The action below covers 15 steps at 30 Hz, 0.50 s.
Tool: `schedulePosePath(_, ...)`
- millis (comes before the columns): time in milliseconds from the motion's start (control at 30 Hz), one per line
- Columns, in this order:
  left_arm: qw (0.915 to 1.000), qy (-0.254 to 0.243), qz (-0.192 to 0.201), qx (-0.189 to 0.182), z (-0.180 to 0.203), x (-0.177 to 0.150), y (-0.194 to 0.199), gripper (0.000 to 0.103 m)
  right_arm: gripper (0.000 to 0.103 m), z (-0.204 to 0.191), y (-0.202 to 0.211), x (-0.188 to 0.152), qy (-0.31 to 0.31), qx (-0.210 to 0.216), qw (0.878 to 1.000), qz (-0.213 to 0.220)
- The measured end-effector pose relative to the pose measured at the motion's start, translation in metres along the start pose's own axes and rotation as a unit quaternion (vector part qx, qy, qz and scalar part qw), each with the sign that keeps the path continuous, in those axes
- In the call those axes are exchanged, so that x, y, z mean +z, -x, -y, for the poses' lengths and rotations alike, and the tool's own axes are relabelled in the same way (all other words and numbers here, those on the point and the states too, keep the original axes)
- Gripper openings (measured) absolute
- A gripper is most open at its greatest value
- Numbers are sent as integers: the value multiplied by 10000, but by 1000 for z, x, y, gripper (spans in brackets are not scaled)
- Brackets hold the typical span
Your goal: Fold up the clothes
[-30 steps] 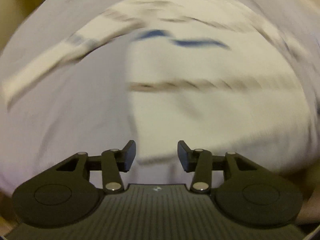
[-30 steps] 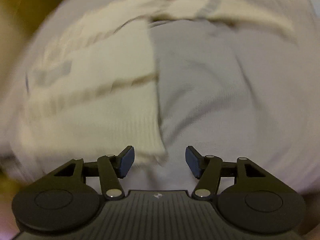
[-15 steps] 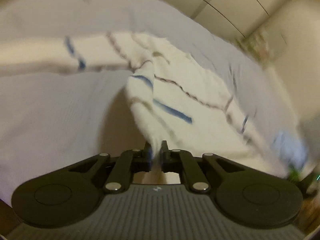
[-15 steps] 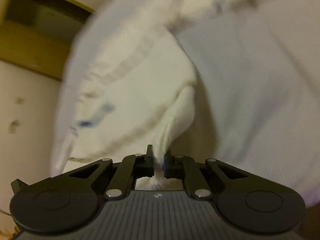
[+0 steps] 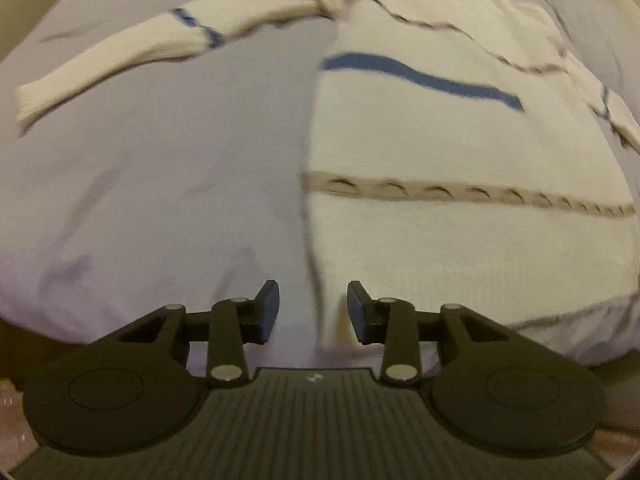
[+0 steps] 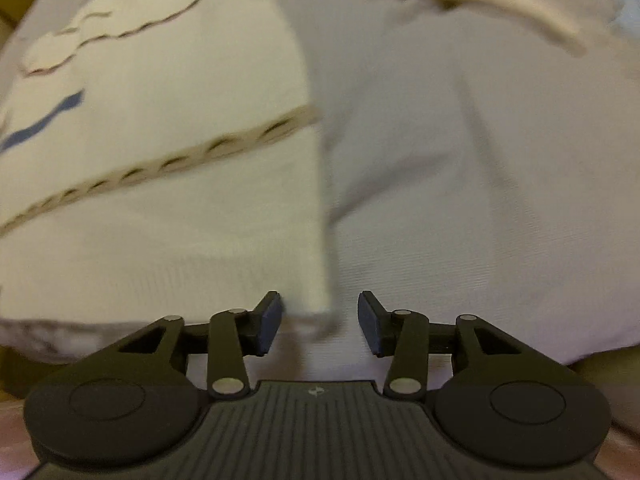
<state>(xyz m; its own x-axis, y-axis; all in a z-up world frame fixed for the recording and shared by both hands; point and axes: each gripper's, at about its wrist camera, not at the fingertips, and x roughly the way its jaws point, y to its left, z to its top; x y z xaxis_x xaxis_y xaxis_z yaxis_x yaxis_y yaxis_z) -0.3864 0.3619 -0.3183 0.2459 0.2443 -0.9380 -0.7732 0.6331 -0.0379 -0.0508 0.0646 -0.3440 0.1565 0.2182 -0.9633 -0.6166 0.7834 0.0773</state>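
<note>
A cream knitted sweater [image 5: 440,140] with a blue stripe, a tan cable band and thin dark wavy lines lies flat on a pale lilac bedsheet [image 5: 160,180]. One sleeve [image 5: 132,48] stretches out to the upper left. My left gripper [image 5: 313,308] hovers over the sweater's lower left corner, its jaws opening, the hem edge lying between them untouched by the pads. In the right wrist view the same sweater [image 6: 160,160] fills the left half. My right gripper [image 6: 320,318] is over its lower right corner, jaws opening, the corner loose between the pads.
The sheet [image 6: 480,180] has soft creases to the right of the sweater. The other sleeve [image 6: 500,12] runs across the top of the right wrist view. The bed's near edge lies just below both grippers.
Half a second ago both grippers were shut on the sweater's bottom corners, lifted off the sheet. Now both have let go and the sweater lies flat, spread on the bed.
</note>
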Motion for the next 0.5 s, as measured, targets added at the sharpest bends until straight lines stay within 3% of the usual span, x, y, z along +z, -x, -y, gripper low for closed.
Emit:
schedulePosePath(100, 9988, 84, -444, 208, -3, -2, -6, 27, 44, -7, 15, 7, 190, 144, 9982, 558)
schedulePosePath(133, 9988, 144, -455, 136, -5, 3, -4, 16, 44, -13, 3, 11, 370, 31, 9990, 249)
schedulePosePath(167, 9988, 207, -452, 50, -7, 8, -2, 15, 38, -19, -11, 17, 559, -123, 9983, -141)
schedulePosePath(200, 9986, 270, -449, -36, -9, 13, -1, 16, 29, -23, -24, 19, 631, -303, 9963, -505)
schedulePosePath(267, 9979, 530, -205, -313, -25, 37, 12, 29, 31, -15, -20, 25, 151, -120, 9988, -442)
schedulePosePath(300, 9967, 663, -77, -453, -32, 49, 18, 34, 33, -12, -14, 29, -84, -56, 9994, -341)
schedulePosePath(400, 9973, 541, 212, -439, -51, 102, 16, 34, 37, -21, -5, 52, -284, -225, 9993, -123)
schedulePosePath(500, 9964, 463, 297, -639, -67, 160, -9, 37, 51, -37, -9, 84, -433, -221, 9988, 96)
